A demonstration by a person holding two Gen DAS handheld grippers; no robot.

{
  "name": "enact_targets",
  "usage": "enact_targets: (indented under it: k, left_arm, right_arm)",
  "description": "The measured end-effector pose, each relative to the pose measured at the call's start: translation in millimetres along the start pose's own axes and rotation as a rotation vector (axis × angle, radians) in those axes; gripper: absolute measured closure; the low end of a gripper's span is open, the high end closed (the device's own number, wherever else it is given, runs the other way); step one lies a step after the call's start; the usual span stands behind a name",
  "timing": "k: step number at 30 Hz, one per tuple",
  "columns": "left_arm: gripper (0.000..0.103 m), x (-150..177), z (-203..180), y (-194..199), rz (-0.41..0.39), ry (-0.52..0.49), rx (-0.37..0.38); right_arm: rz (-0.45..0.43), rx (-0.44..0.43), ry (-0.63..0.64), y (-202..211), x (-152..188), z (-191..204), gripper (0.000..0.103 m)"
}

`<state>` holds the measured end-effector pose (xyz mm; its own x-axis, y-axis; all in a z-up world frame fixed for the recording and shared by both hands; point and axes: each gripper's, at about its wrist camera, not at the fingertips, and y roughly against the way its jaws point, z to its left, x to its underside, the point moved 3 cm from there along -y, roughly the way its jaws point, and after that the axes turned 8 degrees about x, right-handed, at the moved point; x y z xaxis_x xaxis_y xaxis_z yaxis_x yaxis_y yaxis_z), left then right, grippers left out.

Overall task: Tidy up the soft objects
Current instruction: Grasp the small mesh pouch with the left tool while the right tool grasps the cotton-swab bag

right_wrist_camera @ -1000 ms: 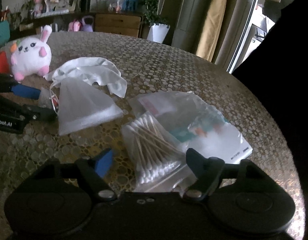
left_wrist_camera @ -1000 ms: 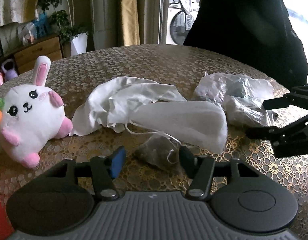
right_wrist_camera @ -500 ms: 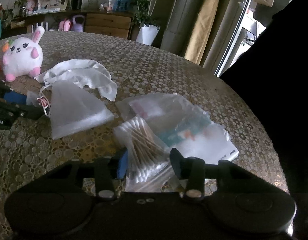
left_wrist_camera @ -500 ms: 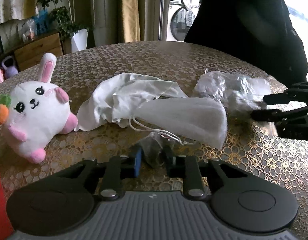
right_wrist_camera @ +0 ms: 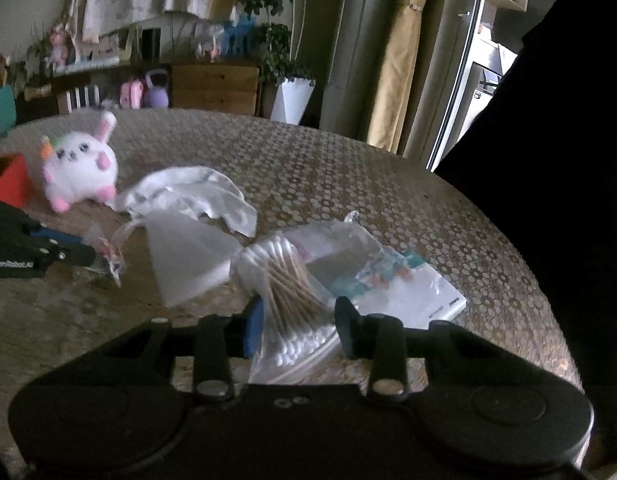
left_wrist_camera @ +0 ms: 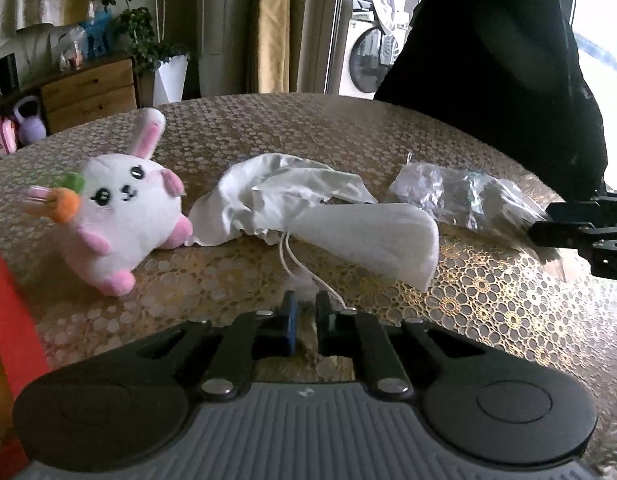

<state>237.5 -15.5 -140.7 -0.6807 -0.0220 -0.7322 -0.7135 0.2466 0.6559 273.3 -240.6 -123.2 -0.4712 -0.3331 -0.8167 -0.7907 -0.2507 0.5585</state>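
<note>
Clear plastic crumples between both sets of jaws. The left gripper [left_wrist_camera: 304,320] is clamped on a small clear packet [right_wrist_camera: 108,256], apparently to lift it off the counter [left_wrist_camera: 488,312]; the right gripper's [right_wrist_camera: 298,328] jaws are closing around the cotton swab bag [right_wrist_camera: 284,280]. Beyond them lie the white cloth [left_wrist_camera: 284,196] and plush bunny [left_wrist_camera: 124,208].

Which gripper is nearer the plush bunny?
Left. The left gripper is shut on a small clear packet a short way from the plush bunny; the right gripper, closing on the cotton swab bag, sits beyond the white cloth.
</note>
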Motion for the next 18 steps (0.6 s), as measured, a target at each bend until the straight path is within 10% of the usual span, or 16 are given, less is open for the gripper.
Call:
enact_targets:
  k: [18]
  left_arm:
    - [0.085,8.5,2.2,13.8,0.034,-0.007,0.066]
  right_arm:
    - [-0.006,-0.113,-0.066,45.8,3.4,27.1,0.066]
